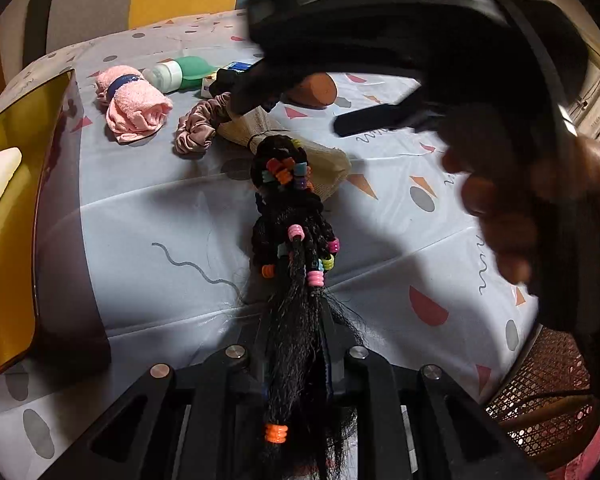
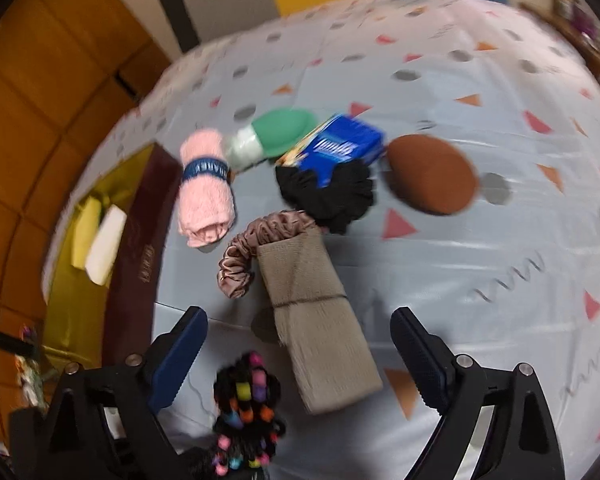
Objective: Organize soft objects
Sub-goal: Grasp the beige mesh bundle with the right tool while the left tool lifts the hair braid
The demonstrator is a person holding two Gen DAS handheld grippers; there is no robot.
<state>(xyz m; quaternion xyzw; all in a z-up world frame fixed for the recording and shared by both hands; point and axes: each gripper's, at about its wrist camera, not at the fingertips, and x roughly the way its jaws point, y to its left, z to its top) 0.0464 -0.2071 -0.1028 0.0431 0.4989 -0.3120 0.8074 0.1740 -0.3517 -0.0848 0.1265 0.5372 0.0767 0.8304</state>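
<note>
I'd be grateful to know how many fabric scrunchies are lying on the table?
2: a brown satin scrunchie beside the tan folded cloth, and a black scrunchie partly under the blue box. Others may be hidden.

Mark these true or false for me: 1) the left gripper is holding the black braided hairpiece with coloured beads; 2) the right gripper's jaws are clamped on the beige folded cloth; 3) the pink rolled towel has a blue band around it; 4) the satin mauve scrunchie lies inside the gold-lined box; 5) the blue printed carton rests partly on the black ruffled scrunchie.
1) True: the left gripper is shut on the black braided hairpiece.
2) False: the right gripper stands open above the beige folded cloth, not pressing it.
3) True: the pink rolled towel wears a blue band.
4) False: the satin mauve scrunchie lies on the tablecloth, outside the gold-lined box.
5) True: the blue printed carton overlaps the black ruffled scrunchie.
</note>
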